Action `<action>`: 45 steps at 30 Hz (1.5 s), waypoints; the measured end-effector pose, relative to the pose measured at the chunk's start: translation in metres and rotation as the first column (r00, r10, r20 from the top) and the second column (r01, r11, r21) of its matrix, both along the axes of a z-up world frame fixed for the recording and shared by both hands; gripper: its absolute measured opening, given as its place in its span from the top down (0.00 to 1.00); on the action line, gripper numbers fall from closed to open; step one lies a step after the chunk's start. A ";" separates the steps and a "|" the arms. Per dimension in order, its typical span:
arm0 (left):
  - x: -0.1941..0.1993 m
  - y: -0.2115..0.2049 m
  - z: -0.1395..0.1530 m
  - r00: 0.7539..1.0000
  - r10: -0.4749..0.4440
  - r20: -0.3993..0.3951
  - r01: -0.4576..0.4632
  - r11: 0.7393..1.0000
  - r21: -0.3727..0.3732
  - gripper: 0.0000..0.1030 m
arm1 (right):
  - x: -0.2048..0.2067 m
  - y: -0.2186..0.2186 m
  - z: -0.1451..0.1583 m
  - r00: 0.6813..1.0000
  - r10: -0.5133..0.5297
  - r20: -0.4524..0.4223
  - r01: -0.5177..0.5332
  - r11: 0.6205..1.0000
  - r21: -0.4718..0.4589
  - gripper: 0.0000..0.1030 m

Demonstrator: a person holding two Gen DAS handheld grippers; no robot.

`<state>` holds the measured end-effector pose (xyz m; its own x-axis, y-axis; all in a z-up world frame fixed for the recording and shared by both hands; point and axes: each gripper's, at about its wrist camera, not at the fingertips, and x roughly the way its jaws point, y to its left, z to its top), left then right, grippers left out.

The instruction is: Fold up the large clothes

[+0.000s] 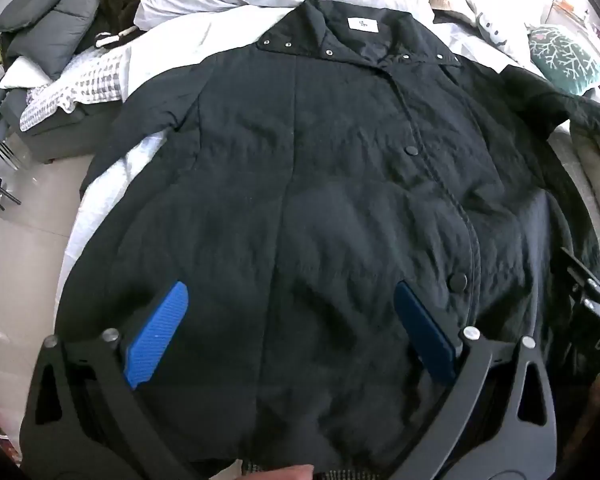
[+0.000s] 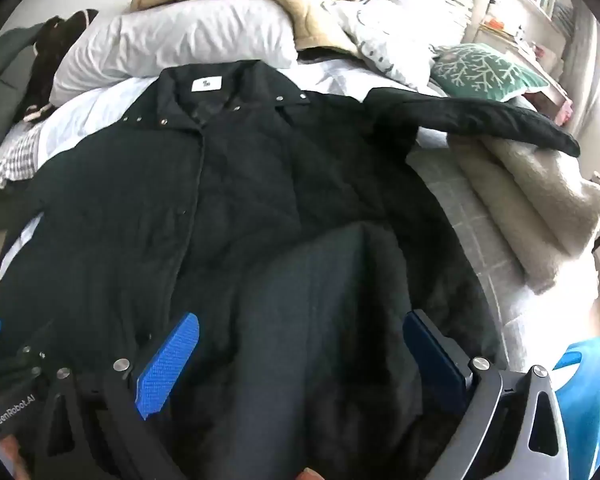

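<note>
Left wrist view: black quilted coat (image 1: 300,168) spread front-up on the bed (image 1: 100,200), collar far ahead, hem nearest. Left gripper (image 1: 292,332) jaws fully apart, nothing between the blue pads (image 1: 156,336); it hovers over the lower front panel, snap placket just beside its right-hand finger. One sleeve lies ahead-left along the body.

Right wrist view: right gripper (image 2: 300,360) also spread wide, holding nothing, above the coat's hem area, where a flap looks turned back to show the lining. The other sleeve (image 2: 480,120) sticks out far ahead-right onto a folded beige blanket (image 2: 540,200).

Handling, judged: padded, soft, bulky, moderately heavy; the shell looks smooth, likely slippery. Pinch through doubled fabric at seams (cuff, shoulder, hem corners) rather than a single layer.
</note>
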<state>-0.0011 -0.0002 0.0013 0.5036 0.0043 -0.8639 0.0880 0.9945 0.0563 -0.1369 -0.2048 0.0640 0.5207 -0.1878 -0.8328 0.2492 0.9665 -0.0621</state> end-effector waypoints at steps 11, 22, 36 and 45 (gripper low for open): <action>-0.004 0.002 0.002 1.000 -0.004 -0.017 0.004 1.000 0.003 0.00 | 0.003 0.002 -0.004 0.999 0.036 -0.025 -0.035 0.998 0.048 0.00; -0.004 0.003 0.001 1.000 -0.004 -0.019 0.004 1.000 0.005 0.00 | 0.003 0.003 -0.008 0.998 0.047 -0.034 -0.045 0.997 0.068 0.00; -0.004 0.002 -0.004 1.000 -0.001 -0.019 0.001 1.000 0.013 0.00 | 0.002 0.006 -0.009 0.998 0.055 -0.041 -0.053 0.997 0.063 0.00; -0.003 0.004 -0.004 1.000 0.006 -0.016 -0.006 1.000 0.013 0.00 | 0.002 0.006 -0.010 0.998 0.054 -0.040 -0.052 0.997 0.061 0.00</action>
<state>-0.0040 0.0035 -0.0030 0.4894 0.0182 -0.8719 0.0832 0.9942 0.0675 -0.1346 -0.1989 0.0544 0.4933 -0.1098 -0.8629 0.1959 0.9805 -0.0128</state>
